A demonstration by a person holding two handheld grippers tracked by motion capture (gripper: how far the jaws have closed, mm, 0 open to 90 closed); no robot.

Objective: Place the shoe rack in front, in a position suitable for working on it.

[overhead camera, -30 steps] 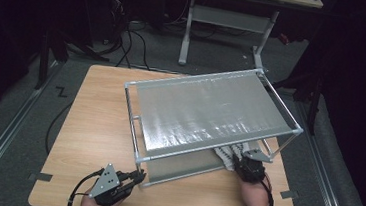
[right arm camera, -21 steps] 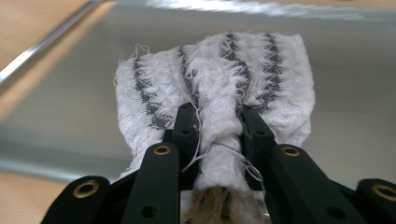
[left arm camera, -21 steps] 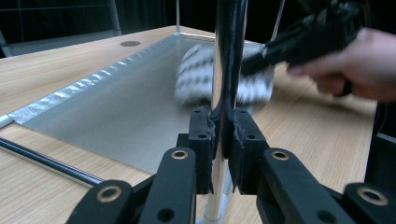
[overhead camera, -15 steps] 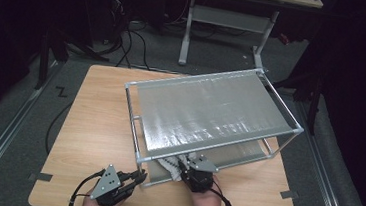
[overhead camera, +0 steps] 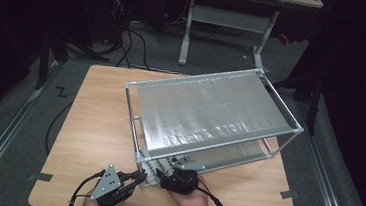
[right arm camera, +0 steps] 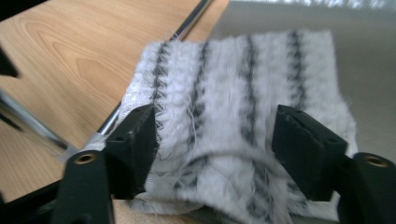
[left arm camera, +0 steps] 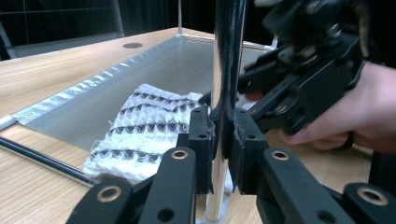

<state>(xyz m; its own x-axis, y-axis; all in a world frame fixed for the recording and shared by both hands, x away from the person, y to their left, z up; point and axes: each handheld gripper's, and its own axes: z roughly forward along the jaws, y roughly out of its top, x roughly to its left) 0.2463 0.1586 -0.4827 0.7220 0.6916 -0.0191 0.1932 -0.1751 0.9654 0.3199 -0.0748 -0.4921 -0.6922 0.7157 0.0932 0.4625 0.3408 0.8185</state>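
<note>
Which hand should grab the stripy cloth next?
The right one, probably. The right gripper has just opened its jaws, and they stand on either side of the stripy cloth on the rack's bottom shelf. The left gripper is busy, clamped on the rack's upright pole.

rack sits on the surface toward the right, cloth on its bottom shelf at the near-left corner, spilling over the edge rail by the corner post
</note>
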